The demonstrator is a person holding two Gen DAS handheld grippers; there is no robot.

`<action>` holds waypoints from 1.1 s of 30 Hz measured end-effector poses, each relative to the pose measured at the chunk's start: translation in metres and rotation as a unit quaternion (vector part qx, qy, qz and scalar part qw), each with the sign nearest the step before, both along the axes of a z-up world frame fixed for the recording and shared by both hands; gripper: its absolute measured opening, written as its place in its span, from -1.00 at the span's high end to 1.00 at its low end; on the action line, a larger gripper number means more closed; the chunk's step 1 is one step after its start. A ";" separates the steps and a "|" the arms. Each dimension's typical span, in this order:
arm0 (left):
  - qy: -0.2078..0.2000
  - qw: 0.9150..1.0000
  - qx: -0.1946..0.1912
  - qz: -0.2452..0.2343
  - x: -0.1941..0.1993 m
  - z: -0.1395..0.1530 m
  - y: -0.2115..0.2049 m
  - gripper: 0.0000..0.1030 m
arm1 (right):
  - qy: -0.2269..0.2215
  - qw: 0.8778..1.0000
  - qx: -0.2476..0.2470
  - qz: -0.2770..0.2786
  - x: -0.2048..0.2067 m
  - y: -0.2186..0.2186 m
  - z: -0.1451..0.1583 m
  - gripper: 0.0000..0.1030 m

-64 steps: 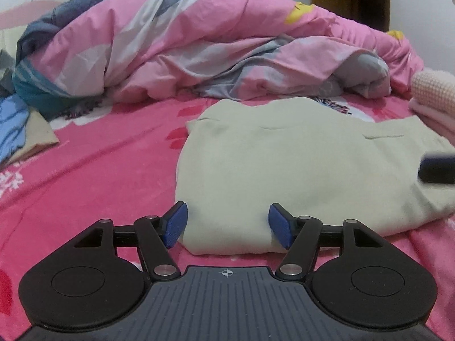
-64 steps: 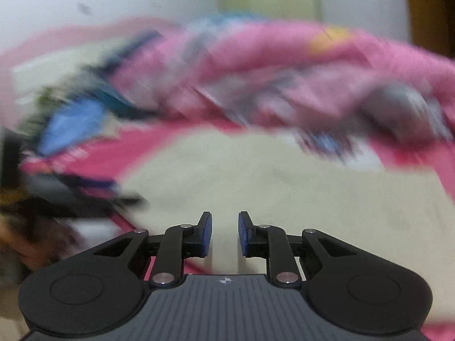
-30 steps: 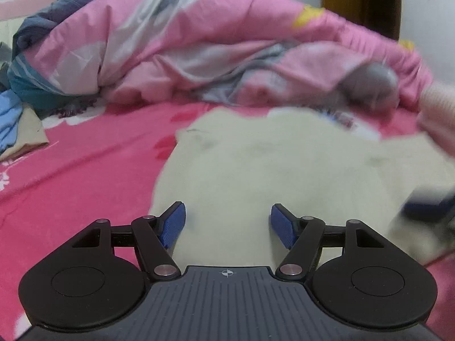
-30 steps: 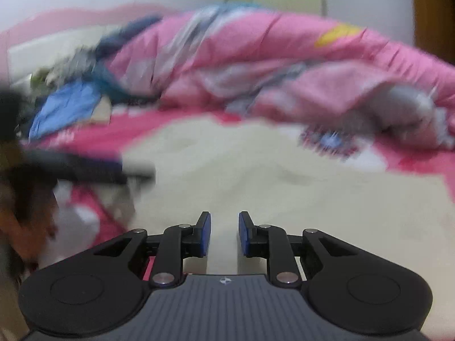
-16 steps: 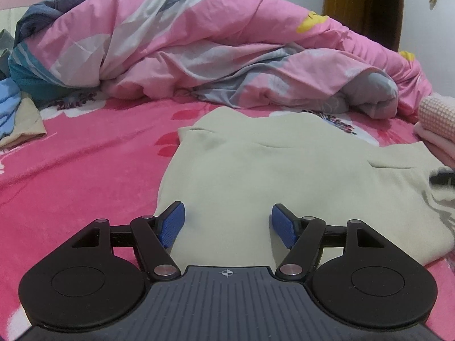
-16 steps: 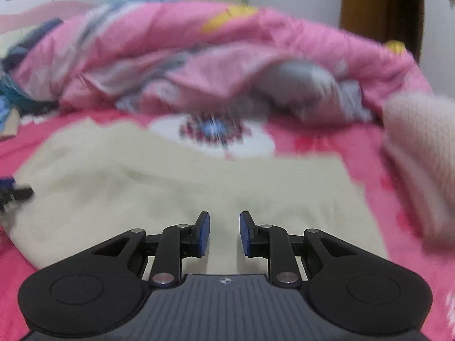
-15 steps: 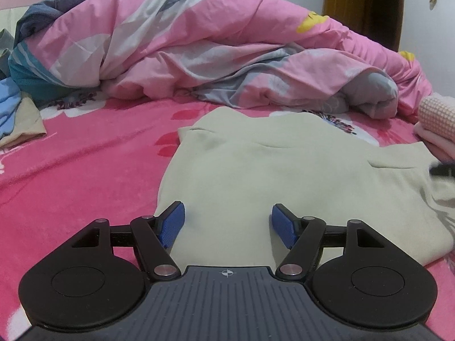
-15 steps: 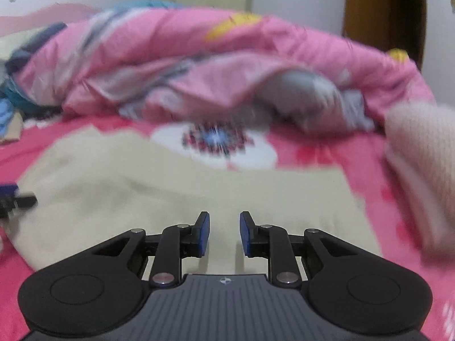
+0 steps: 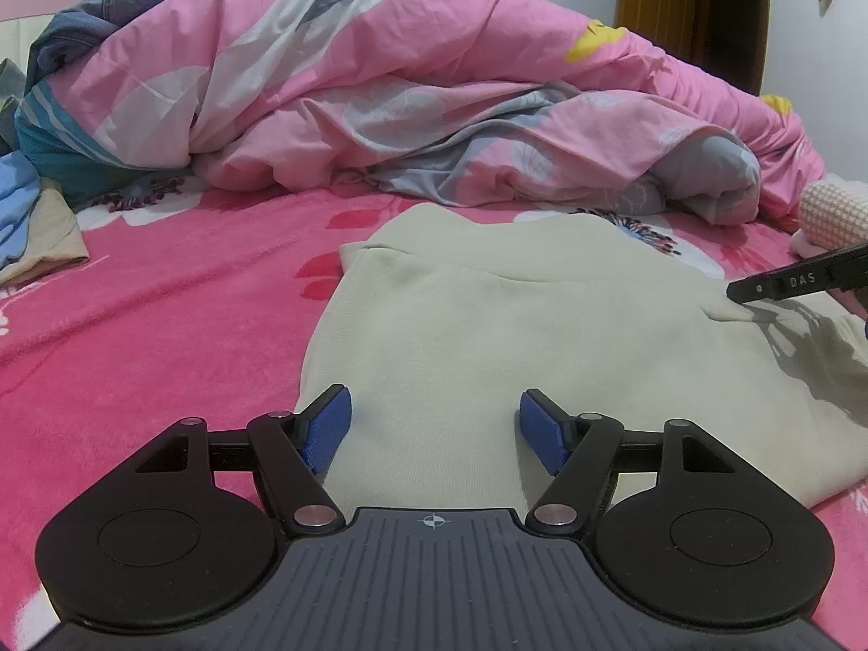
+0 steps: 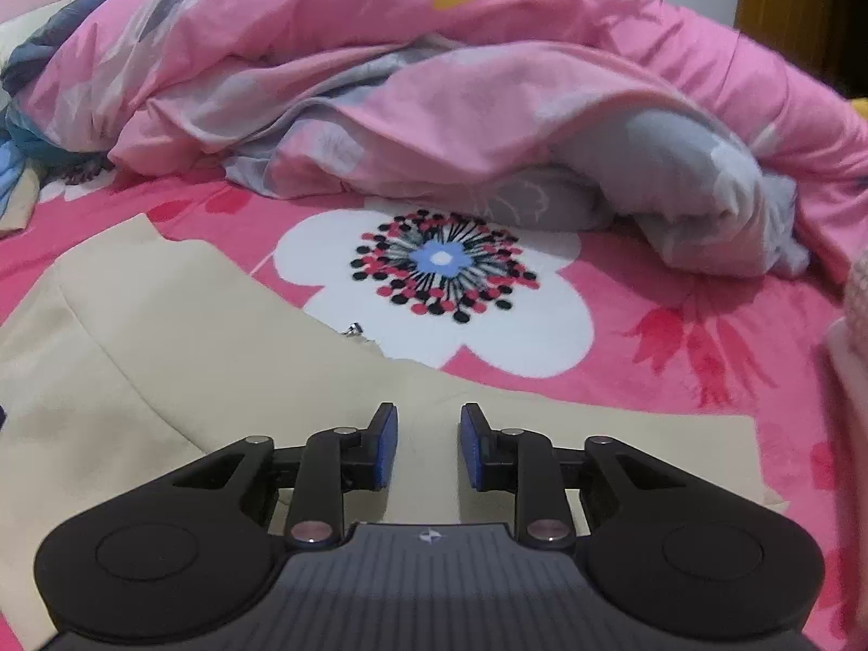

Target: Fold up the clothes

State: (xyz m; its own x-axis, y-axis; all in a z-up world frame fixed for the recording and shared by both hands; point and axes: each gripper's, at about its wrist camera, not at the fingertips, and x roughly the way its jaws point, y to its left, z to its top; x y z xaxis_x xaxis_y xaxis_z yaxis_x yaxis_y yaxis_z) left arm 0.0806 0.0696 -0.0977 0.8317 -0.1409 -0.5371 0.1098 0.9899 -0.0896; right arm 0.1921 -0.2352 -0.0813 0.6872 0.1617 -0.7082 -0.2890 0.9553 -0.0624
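your left tongs (image 9: 435,428) stood spread wide over the near left part of the beige garment (image 9: 542,336), pinching nothing. the garment lay flat, partly folded, on the pink bed (image 9: 163,314), in front of the heaped duvet (image 9: 380,92). it looked soft, light and limp, likely to sag and crease once lifted, so an edge or corner seemed the best hold, one per side. your right tongs (image 10: 428,447) hung over its far right edge, the pads only narrowly apart with nothing between them. a knitted pink item (image 9: 830,214) sat just beyond, further right.
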 end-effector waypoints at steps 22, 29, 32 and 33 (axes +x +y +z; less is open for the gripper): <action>0.000 1.000 0.000 -0.001 0.000 0.000 0.000 -0.35 | -0.093 0.984 0.065 -0.135 0.000 -0.076 0.056 1.00; 0.000 1.000 0.000 -0.002 0.001 0.000 0.001 -0.35 | -0.145 0.963 -0.096 -0.205 -0.051 -0.086 0.060 1.00; 0.001 1.000 0.000 -0.002 0.001 0.000 0.001 -0.36 | -0.118 0.955 -0.131 -0.237 -0.086 -0.102 0.045 0.57; 0.001 1.000 -0.001 -0.002 0.001 0.000 0.001 -0.36 | -0.103 0.953 -0.135 -0.250 -0.097 -0.109 0.038 0.37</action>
